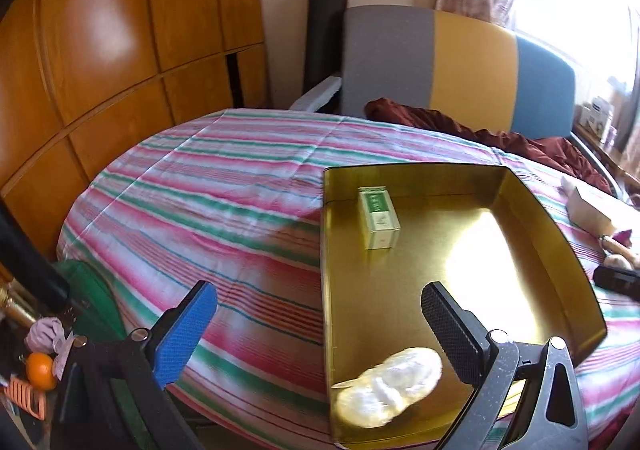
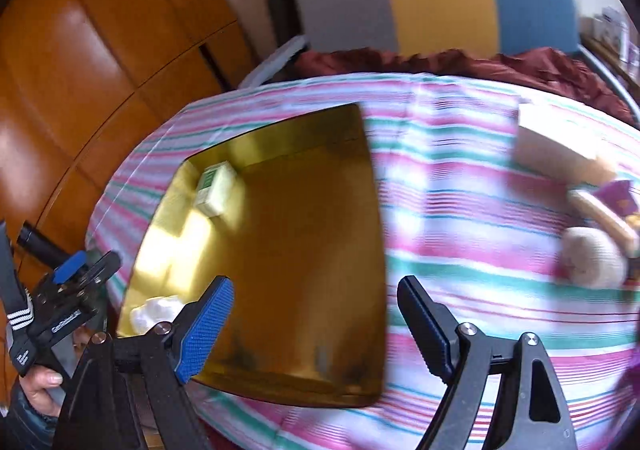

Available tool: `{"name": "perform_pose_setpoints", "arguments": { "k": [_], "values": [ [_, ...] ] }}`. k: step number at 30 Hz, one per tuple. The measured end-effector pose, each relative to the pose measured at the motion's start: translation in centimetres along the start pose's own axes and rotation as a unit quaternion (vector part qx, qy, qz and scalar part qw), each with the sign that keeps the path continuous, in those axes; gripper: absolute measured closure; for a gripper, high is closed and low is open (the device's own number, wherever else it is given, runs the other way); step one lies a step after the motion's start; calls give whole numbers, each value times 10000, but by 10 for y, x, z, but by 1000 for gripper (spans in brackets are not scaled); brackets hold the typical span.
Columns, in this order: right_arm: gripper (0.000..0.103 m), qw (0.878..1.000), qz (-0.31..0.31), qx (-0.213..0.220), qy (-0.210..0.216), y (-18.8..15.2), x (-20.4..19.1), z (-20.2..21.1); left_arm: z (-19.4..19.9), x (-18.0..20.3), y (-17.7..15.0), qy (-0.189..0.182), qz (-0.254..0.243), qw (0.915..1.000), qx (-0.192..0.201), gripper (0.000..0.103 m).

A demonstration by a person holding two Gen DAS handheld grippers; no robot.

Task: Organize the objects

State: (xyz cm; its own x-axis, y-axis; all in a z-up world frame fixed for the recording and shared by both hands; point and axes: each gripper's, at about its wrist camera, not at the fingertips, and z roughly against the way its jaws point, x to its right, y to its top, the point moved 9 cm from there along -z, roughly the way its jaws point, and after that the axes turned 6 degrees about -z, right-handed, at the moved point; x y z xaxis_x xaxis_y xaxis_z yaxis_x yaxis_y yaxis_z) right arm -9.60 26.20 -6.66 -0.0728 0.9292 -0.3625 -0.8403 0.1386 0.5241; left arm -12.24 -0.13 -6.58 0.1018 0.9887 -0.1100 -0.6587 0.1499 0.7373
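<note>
A shallow rectangular gold metal tin (image 1: 448, 250) sits open on the pink-and-green striped bedspread (image 1: 208, 186). Inside lie a small green-and-white carton (image 1: 378, 217) near the far wall and a clear-wrapped white bundle (image 1: 390, 386) at the near corner. The left gripper (image 1: 320, 334) gapes wide and empty, straddling the tin's side wall; the right gripper (image 2: 316, 320) also stands wide apart, holding nothing.
</note>
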Motion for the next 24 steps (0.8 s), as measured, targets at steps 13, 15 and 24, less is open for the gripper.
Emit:
{"name": "perform_pose_setpoints", "arguments": {
  "k": [13, 15, 24],
  "values": [
    [18, 9758, -1213, 827, -1617, 71, 212, 96, 22, 106, 33, -957, -910, 9907, 325, 0],
    [18, 9639, -1587, 1055, -1857, 82, 255, 111, 26, 128, 41, -1121, -1138, 9863, 410, 0],
    [18, 9150, -3328, 1386, -1813, 63, 378, 121, 37, 230, 90, -1263, -2535, 9531, 1070, 0]
  ]
}}
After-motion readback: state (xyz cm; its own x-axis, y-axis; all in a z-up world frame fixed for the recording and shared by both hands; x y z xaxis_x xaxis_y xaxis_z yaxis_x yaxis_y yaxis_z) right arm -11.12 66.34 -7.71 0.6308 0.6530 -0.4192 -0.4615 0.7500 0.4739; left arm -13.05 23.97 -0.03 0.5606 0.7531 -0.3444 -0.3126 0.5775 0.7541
